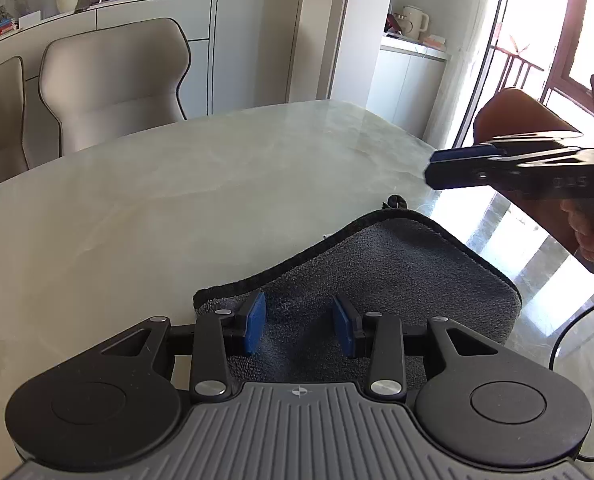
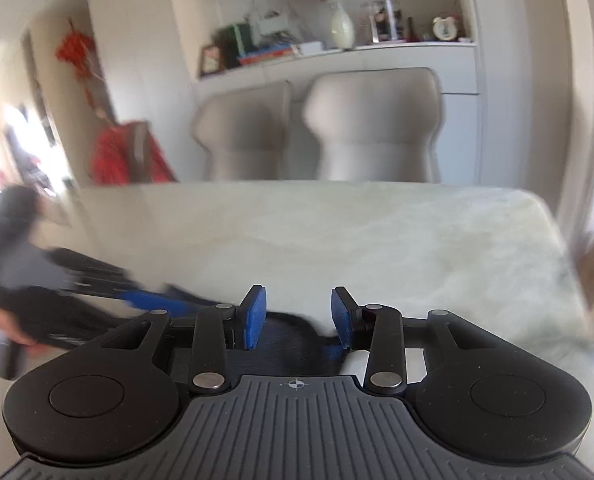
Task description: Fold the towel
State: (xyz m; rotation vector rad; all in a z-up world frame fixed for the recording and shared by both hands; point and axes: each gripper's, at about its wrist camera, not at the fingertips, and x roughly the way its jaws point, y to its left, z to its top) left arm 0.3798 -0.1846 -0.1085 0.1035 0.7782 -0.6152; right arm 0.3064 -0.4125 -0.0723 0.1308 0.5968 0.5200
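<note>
Only the left wrist view is showing the grey towel [image 1: 381, 276] sharply, lying folded at the marble table [image 1: 177, 208] edge. Both the left gripper [image 1: 300, 322] and right gripper [image 2: 299, 316] are hovering spread, gripping nothing.

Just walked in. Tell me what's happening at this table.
A person with a gripper in each hand is folding a dark grey towel on the marble table. The towel lies folded near the table's edge. The left gripper hovers over it, jaws open and empty. The right gripper is also open, holding nothing.
</note>
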